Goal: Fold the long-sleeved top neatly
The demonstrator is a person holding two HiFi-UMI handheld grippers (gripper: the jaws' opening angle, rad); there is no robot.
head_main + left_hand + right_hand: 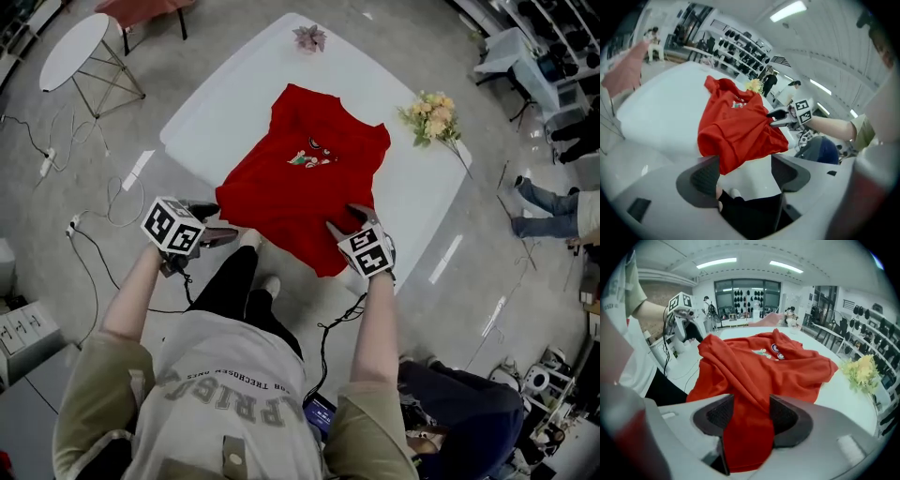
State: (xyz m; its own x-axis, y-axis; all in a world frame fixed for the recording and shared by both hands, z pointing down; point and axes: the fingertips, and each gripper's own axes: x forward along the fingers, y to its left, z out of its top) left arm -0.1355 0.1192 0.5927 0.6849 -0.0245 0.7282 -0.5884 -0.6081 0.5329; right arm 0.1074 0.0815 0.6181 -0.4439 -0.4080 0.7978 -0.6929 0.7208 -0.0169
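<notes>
Surveying the head view, we found the red long-sleeved top (305, 192) spread on the white table (234, 103). Its printed motif (309, 155) faced up and its near edge hung over the table edge closest to the person. The cloth was rumpled and bunched along that near side.

The left gripper (214, 225) stood off the near left corner of the garment, close beside it but clear of the cloth. In the left gripper view its jaws (743, 171) were wide apart with nothing between them. The top's (736, 126) nearest fold lay just ahead of the left-hand pad, and the person's dark trousers and shoe showed below the gap.

The right gripper (349, 223) sat at the near right corner of the top, over the cloth. In the right gripper view its jaws (750, 416) were parted. A hanging band of the red fabric (764, 366) ran straight down through the gap and filled it from pad to pad. We judged the pads too far apart to be pinching so thin a layer.

A bouquet of pale flowers (429, 117) lay on the table well to the right of the garment. A small pink flower ornament (309, 37) stood at the far edge.
</notes>
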